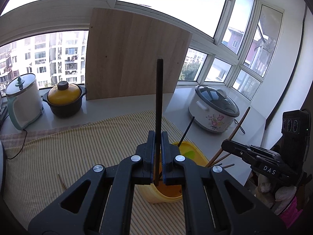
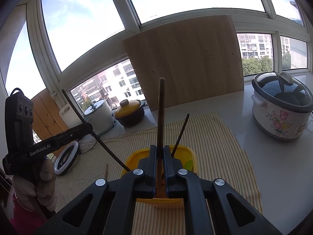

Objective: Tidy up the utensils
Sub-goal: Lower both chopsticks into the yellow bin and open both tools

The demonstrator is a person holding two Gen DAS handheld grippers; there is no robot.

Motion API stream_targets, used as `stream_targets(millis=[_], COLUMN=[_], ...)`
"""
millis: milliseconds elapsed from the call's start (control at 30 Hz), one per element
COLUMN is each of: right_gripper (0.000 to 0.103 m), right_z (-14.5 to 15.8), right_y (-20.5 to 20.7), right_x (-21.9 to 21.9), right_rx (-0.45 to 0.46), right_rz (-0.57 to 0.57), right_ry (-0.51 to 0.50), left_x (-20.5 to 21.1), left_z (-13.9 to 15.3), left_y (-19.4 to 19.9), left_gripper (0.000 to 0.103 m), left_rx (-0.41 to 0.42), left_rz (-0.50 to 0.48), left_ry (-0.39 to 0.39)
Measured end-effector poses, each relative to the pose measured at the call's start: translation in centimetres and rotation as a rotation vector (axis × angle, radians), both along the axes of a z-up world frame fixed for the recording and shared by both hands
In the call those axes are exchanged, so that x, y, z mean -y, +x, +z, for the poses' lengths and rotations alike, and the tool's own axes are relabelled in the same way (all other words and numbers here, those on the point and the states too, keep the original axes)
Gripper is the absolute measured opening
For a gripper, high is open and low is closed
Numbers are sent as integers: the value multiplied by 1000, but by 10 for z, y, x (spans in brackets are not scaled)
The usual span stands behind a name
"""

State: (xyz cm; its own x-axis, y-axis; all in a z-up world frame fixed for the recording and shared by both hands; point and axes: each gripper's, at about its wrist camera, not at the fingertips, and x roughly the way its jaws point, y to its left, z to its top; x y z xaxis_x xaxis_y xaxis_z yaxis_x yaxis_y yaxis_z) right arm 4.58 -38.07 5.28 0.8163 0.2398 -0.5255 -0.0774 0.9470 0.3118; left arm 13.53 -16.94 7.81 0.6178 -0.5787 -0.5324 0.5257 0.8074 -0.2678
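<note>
While the yellow container (image 1: pixel 195 152) sits on the striped cloth (image 1: pixel 58 152) just below both claws, the left gripper (image 1: pixel 156 137) is clenched on a dark chopstick (image 1: pixel 158 90) standing upright, and the right gripper (image 2: pixel 160 150) clamps a brown chopstick (image 2: pixel 161 107) likewise. Lettering reads "DAS" on the right gripper, "GenRobot.AI" on the left.

We see the right gripper (image 2: pixel 160 152) clamped on a brown chopstick (image 2: pixel 160 113) standing upright over the yellow container (image 2: pixel 192 156), where a dark chopstick (image 2: pixel 181 133) leans. The container sits on a striped cloth (image 2: pixel 225 146) on the desk (image 2: pixel 273 166). At the left edge, the left gripper (image 2: pixel 86 127) pinches another dark chopstick (image 2: pixel 109 150), its lower end at the container's rim
</note>
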Motion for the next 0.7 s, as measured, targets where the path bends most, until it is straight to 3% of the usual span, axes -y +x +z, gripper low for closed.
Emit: stream_targets(millis=[433, 700], right_gripper=[4, 8], right_z=[-10, -12], right_y=[2, -1], right_x=[-8, -17], right_rx=[-15, -8], right_rz=[-4, -9], right_ry=[-36, -91], left_x=[17, 21], left_z=[-32, -37], left_y=[6, 3], left_gripper=[3, 3], left_rx=[-16, -22], left_rz=[13, 2], left_ry=[71, 82])
